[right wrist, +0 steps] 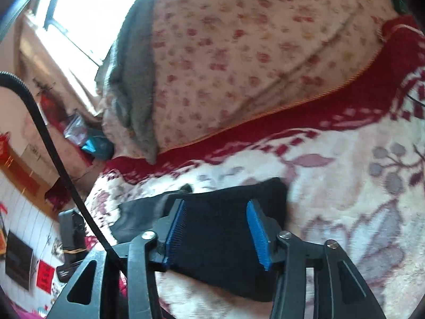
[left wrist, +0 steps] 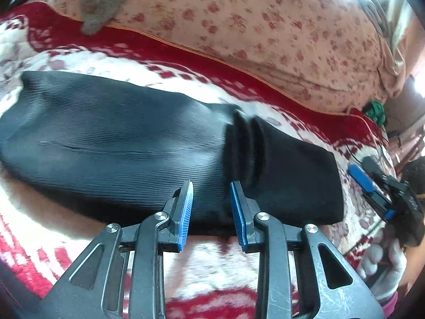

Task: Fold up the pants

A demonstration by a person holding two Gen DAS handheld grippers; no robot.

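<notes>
The black ribbed pants (left wrist: 119, 143) lie flat across the red and white floral blanket (left wrist: 212, 265), with the plain black waistband end (left wrist: 297, 178) to the right. My left gripper (left wrist: 211, 186) is open and empty, its blue pads just over the near edge of the pants. My right gripper (right wrist: 216, 206) is open and empty, hovering over the waistband end of the pants (right wrist: 217, 239). The right gripper also shows at the right edge of the left wrist view (left wrist: 372, 186).
A pink floral quilt (left wrist: 265, 26) is piled behind the blanket, with a grey cloth (left wrist: 106, 0) on it. A black cable (right wrist: 53, 143) runs past the left of the right wrist view. Room clutter and a wall (right wrist: 24, 212) lie beyond the bed edge.
</notes>
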